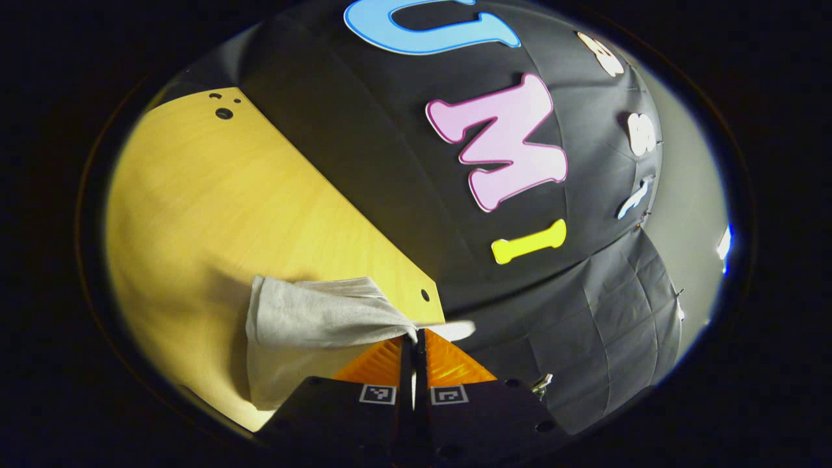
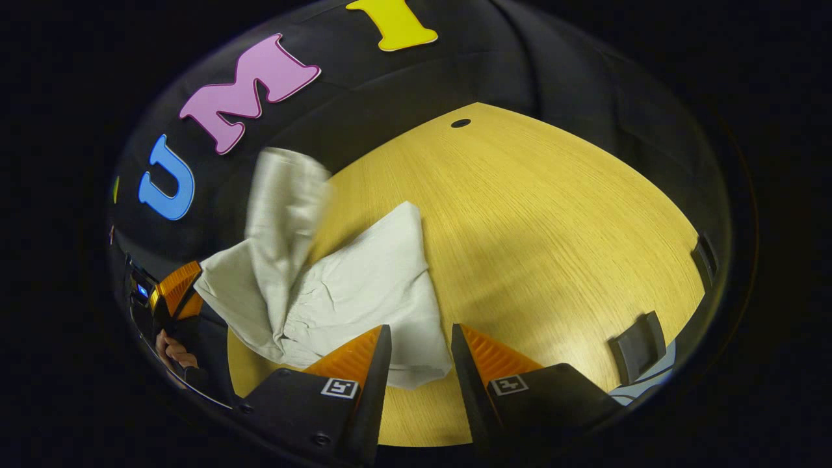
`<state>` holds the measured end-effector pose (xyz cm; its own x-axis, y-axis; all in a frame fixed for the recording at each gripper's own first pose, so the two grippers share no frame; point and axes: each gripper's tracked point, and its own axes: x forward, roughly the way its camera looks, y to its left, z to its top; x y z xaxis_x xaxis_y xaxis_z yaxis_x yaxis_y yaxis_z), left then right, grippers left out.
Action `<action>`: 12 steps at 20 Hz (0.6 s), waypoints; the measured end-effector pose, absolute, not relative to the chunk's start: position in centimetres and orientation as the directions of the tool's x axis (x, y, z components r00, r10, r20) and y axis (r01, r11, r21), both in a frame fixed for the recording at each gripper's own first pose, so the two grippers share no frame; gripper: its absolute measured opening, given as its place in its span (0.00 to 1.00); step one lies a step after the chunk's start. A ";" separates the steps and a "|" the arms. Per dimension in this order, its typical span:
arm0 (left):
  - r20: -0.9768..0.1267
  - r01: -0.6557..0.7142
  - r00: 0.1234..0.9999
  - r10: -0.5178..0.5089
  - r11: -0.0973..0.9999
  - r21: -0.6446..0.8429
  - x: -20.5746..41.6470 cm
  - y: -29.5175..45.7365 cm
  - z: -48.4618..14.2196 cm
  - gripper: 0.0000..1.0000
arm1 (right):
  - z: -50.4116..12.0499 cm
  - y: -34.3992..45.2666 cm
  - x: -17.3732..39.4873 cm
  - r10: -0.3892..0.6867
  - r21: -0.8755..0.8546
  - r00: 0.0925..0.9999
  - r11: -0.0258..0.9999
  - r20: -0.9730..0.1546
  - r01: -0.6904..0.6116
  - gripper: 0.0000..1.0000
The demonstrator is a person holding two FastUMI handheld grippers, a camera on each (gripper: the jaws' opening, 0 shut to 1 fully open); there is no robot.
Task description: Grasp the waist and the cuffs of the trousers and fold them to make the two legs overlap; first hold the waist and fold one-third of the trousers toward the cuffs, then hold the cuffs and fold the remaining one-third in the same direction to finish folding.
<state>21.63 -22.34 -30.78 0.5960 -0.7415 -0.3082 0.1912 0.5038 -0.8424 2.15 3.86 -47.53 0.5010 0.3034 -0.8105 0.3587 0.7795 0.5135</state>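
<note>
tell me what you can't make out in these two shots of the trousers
- Which part of the trousers the left gripper pinches, waist or cuff: left gripper view, cloth bunched at the fingertips.
- Lifted cloth at the far end: right gripper view, motion-blurred.
- Near edge of the trousers: right gripper view, behind the open right gripper.
- Dark clips at the table edge: right gripper view, too small and distorted.

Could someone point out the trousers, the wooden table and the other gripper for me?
trousers (image 2: 370,286): right gripper view, on the pale cloth lying on the table.
table (image 2: 546,221): right gripper view, on the bare wood.
left gripper (image 2: 174,294): right gripper view, at its fingertips by the cloth's edge.
</note>
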 end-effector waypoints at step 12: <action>-0.498 0.339 0.362 -0.788 0.609 -0.718 15.6 -31.1 -37.6 0.05 | -47.4 2.2 0.9 0.288 0.508 0.495 0.765 -0.820 0.397 0.58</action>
<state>15.58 -31.10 -37.58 0.3621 -0.7881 -0.4978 0.3385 0.6087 -0.7175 0.86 2.23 -47.44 0.4948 0.2876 -0.8200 0.3969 0.7647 0.5077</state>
